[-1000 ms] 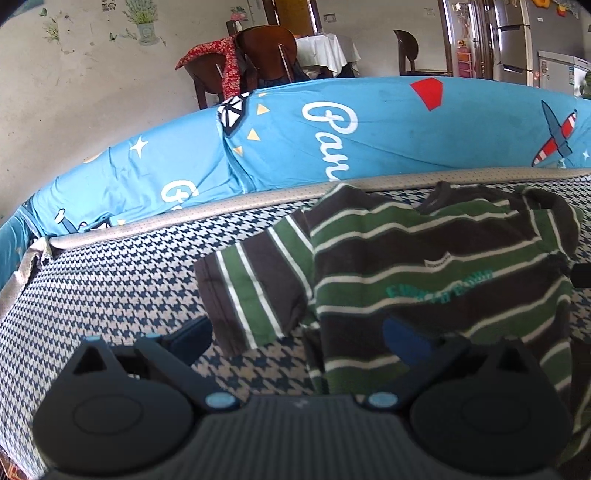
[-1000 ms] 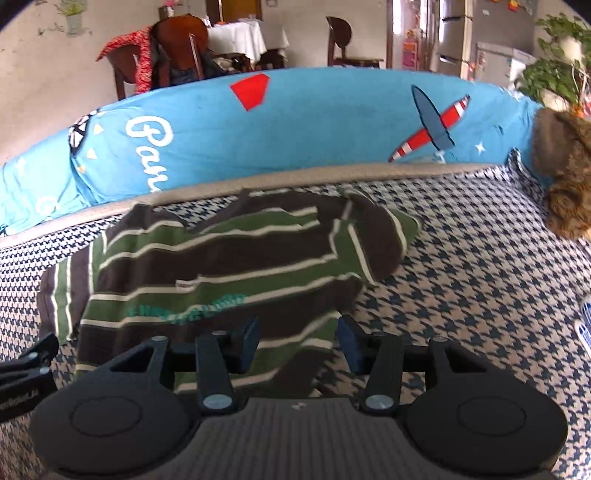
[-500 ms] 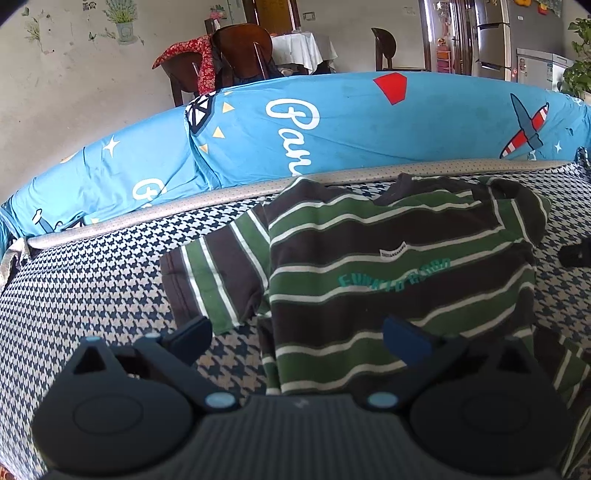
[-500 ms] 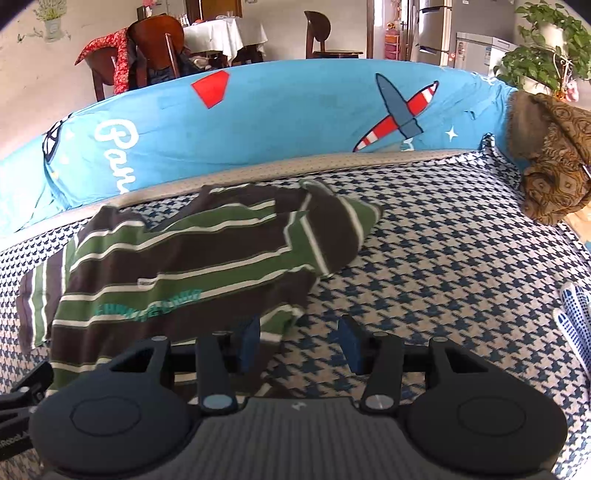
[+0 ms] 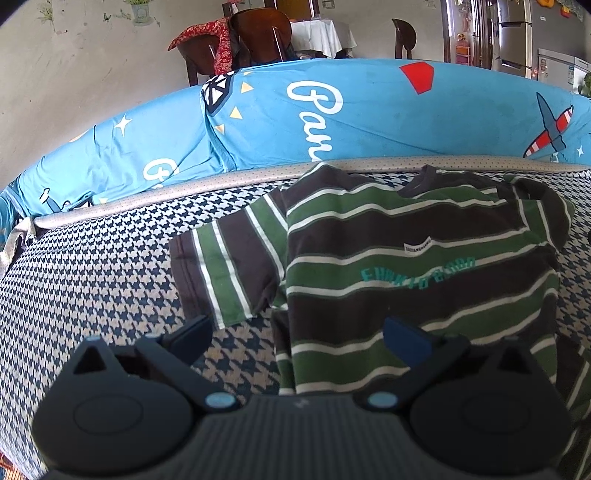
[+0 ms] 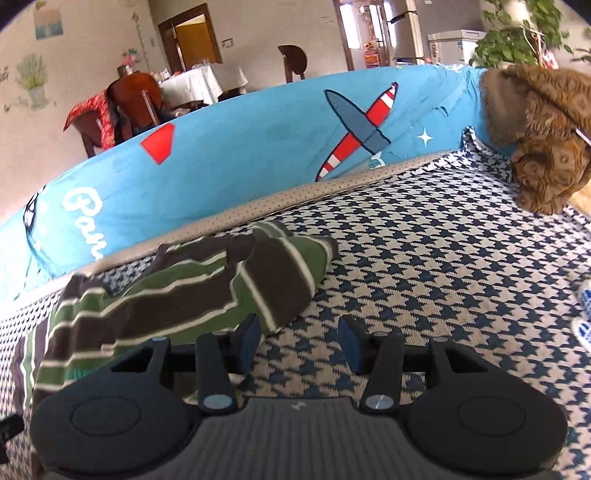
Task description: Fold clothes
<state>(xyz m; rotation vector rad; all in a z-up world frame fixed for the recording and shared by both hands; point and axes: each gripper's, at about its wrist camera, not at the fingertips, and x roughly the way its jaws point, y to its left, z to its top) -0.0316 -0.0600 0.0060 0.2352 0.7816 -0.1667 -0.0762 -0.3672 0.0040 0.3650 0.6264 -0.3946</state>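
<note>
A brown and green striped T-shirt lies flat on the houndstooth sofa seat, collar toward the backrest, one short sleeve spread to the left. My left gripper hovers open over the shirt's lower left edge, with nothing between its fingers. In the right wrist view the same T-shirt lies to the left, its right sleeve nearest. My right gripper stands open over bare seat fabric just right of that sleeve, holding nothing.
A blue printed cover drapes the sofa backrest behind the shirt. A brown patterned cushion or blanket sits at the seat's far right end. Chairs and a dining table stand beyond the sofa.
My right gripper has swung to the right, off the shirt's body and out past its right sleeve onto bare seat. The left gripper has barely moved.
</note>
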